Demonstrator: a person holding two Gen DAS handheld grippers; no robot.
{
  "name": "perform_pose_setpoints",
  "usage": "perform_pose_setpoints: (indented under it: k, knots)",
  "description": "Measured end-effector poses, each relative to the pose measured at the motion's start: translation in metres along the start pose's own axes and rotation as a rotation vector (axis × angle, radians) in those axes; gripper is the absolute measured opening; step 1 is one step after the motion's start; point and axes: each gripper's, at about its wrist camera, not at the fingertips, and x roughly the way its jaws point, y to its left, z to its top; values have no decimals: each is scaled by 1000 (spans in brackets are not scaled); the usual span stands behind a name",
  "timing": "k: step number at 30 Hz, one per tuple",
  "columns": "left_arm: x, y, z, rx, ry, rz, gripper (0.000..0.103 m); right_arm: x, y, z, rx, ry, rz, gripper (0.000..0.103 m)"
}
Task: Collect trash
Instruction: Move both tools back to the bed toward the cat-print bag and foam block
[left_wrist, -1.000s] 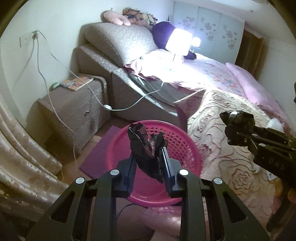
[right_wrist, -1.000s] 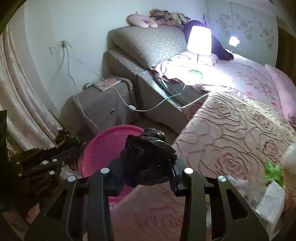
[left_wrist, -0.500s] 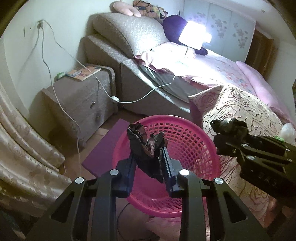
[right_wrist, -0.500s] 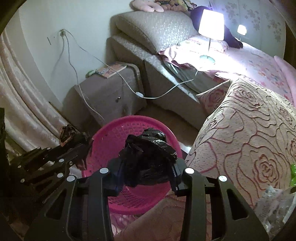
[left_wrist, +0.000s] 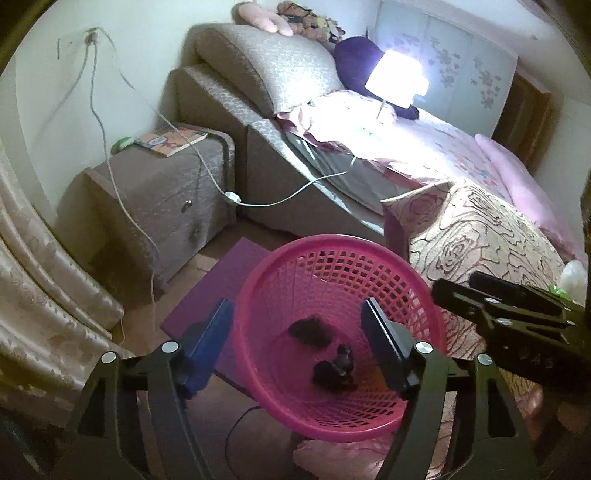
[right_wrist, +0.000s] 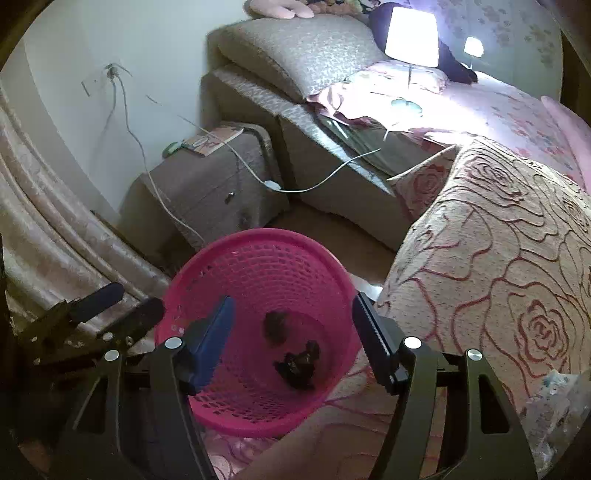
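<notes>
A pink mesh basket (left_wrist: 332, 240) (right_wrist: 258, 234) stands on the floor beside the bed. Two pieces of trash lie on its bottom: a brown crumpled wrapper (left_wrist: 310, 332) (right_wrist: 275, 328) and a black crumpled bag (left_wrist: 334, 371) (right_wrist: 297, 363). My left gripper (left_wrist: 295, 306) hangs over the basket, its jaws opening with nothing between them. My right gripper (right_wrist: 293, 300) hangs over it too, jaws opening and empty. Each shows in the other's view: the right gripper (left_wrist: 458, 284) over the basket's right rim, the left gripper (right_wrist: 135, 299) at its left rim.
The bed with its rose-pattern cover (right_wrist: 498, 258) lies right of the basket. A nightstand (left_wrist: 155, 192) with a book and trailing cables stands behind, a curtain (left_wrist: 44, 295) at the left, a purple mat (left_wrist: 221, 280) on the floor. A wrapper (right_wrist: 554, 398) lies on the bed.
Both grippers sank closer to the basket and opened. The brown wrapper left the left gripper and the black bag left the right; both now lie in the basket.
</notes>
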Motion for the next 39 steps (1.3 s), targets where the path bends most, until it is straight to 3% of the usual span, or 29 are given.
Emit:
perform_pose_setpoints:
  k: [13,22,36,39]
  knots:
    - [-9,-3,1,3,-9,3,73,-37,-20,-16,56,-60,-56,71]
    - [-24,-29,-2,59,-26,-48,75,-96,-40,-36,73,-136,-95,75]
    - [-40,-88,-20,194,-24,-132,75,-176,-94,-82,78,-215,-265,77]
    - [-41,-96,-24,215,-19,-142,75,-195,-106,-98,82,-235,-303,87]
